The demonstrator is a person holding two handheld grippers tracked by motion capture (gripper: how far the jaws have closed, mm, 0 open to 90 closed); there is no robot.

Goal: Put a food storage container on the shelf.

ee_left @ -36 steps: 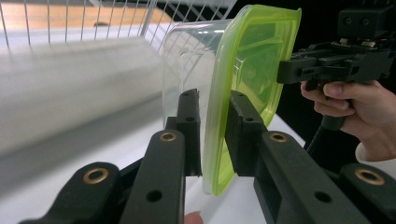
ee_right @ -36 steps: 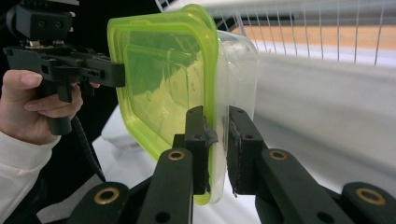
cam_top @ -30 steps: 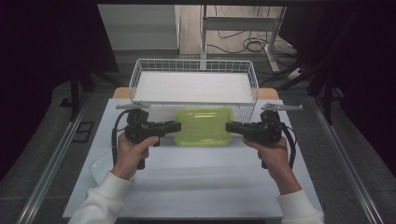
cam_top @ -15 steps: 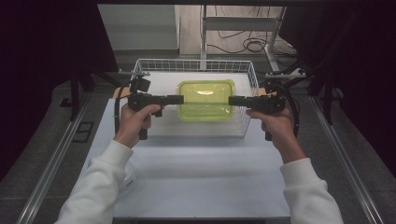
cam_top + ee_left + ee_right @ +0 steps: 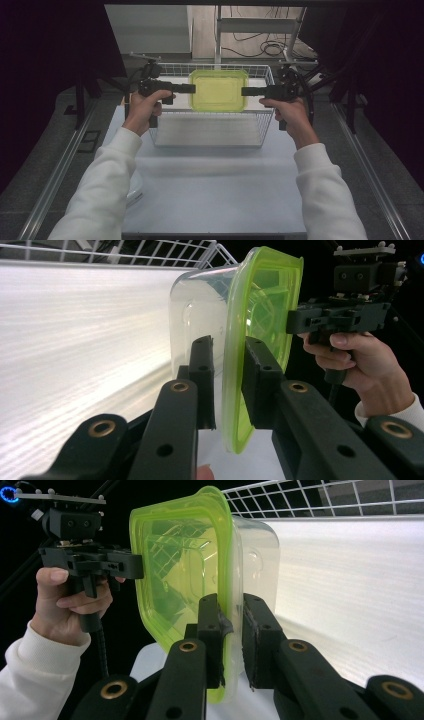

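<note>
A clear plastic container with a lime-green lid [image 5: 218,90] hangs level above the white wire basket [image 5: 210,142]. My left gripper [image 5: 192,89] is shut on the lid's rim at its left side, and my right gripper [image 5: 245,91] is shut on the rim at its right side. In the left gripper view the jaws pinch the green lid edge [image 5: 231,390], with the clear tub [image 5: 197,315] to the left of it. In the right gripper view the jaws clamp the lid edge [image 5: 231,625], and the other hand's gripper [image 5: 90,562] shows beyond.
The wire basket has a white liner floor [image 5: 210,130] and stands at the far end of the white table [image 5: 215,200]. Metal rails [image 5: 55,175] run along both table sides. A stand and cables [image 5: 260,47] lie behind the basket.
Both grippers have carried the container away from the table's middle, forward and up, so it now hangs over the basket. Both arms are stretched farther out.
</note>
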